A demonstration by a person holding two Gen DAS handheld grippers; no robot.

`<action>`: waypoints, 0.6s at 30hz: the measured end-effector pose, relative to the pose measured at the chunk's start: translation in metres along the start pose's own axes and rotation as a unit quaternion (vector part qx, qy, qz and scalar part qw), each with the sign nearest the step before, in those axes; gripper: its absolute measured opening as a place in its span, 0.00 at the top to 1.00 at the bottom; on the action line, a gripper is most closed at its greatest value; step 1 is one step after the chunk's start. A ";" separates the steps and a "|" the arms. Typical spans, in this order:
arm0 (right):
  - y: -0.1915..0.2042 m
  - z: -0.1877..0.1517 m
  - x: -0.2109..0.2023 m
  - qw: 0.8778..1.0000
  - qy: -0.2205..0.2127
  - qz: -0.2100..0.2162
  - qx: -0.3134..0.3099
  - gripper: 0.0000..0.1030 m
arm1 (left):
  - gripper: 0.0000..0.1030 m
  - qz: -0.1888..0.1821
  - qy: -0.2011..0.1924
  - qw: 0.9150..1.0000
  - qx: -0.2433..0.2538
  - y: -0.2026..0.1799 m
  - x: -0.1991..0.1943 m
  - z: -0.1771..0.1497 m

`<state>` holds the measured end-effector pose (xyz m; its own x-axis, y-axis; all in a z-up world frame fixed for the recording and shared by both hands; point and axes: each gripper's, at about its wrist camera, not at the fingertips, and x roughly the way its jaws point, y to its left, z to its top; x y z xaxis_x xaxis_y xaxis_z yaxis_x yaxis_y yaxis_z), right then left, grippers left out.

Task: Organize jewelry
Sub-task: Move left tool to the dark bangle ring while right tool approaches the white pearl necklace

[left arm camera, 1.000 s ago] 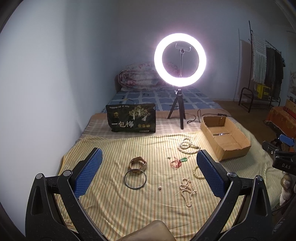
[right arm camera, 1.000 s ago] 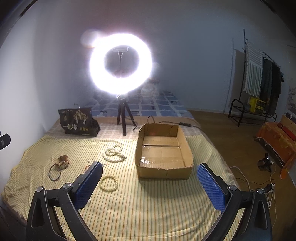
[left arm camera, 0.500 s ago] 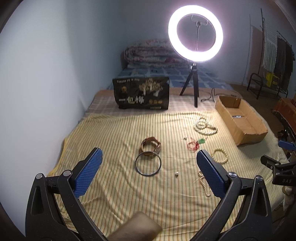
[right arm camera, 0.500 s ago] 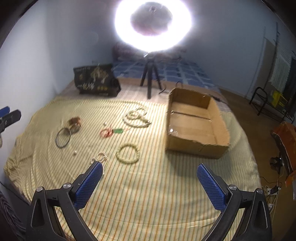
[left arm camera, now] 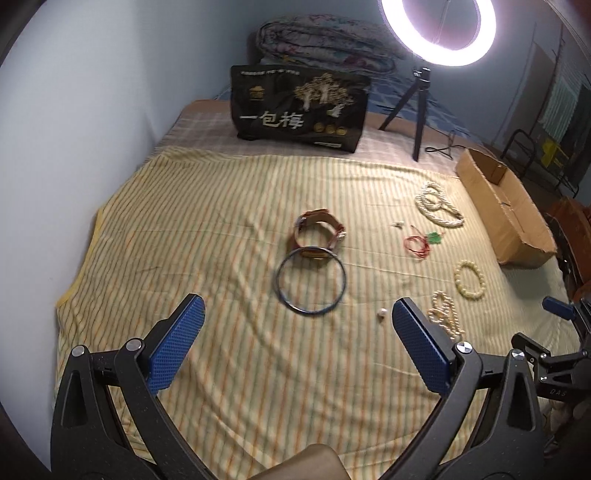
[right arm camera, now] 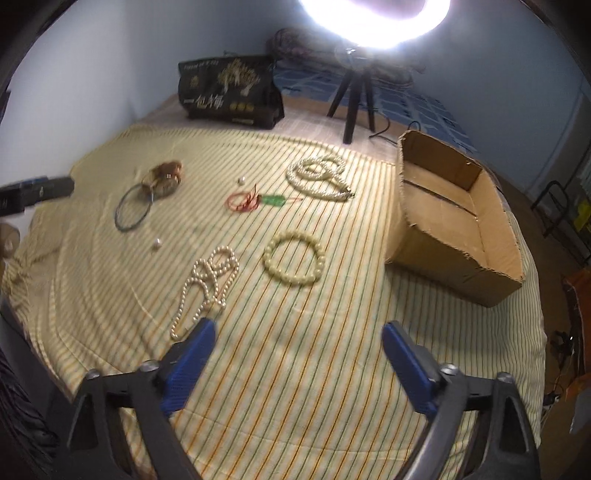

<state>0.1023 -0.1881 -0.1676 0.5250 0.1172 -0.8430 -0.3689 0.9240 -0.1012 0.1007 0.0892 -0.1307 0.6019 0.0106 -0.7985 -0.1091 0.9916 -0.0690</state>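
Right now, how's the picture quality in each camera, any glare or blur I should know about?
Left wrist view: fairly sharp, ring light bright but contained, edges bent by the fisheye. Right wrist view: ring light blows out the top, cardboard box casts a shadow on the striped sheet, slight motion blur.

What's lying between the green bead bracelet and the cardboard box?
Nothing: in the right wrist view only bare striped sheet separates the green bead bracelet from the cardboard box.
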 end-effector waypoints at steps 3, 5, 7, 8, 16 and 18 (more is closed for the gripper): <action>0.003 -0.002 0.007 1.000 0.003 0.014 -0.007 0.19 | 0.04 0.000 0.000 1.000 0.000 0.005 0.007 -0.002; 0.006 -0.004 0.012 0.999 0.006 0.031 -0.011 0.25 | 0.08 0.000 0.004 1.000 -0.002 0.008 0.014 -0.003; 0.009 -0.006 0.014 0.999 -0.008 0.047 -0.014 0.26 | 0.20 0.002 0.013 1.000 0.000 0.010 0.024 -0.003; 0.011 -0.007 0.015 0.998 -0.016 0.053 -0.015 0.26 | 0.21 0.000 0.023 1.000 0.000 0.011 0.029 -0.004; 0.024 -0.001 0.031 0.998 -0.004 0.049 -0.042 0.23 | 0.21 0.002 0.064 0.998 -0.020 0.026 0.067 0.001; 0.028 0.002 0.037 0.997 0.013 0.053 -0.051 0.23 | 0.29 -0.002 0.070 0.997 -0.028 0.030 0.075 0.003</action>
<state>0.1126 -0.1577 -0.2004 0.4600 0.2008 -0.8649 -0.4978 0.8649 -0.0639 0.1452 0.1201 -0.1908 0.4866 -0.0146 -0.8735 -0.1530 0.9830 -0.1016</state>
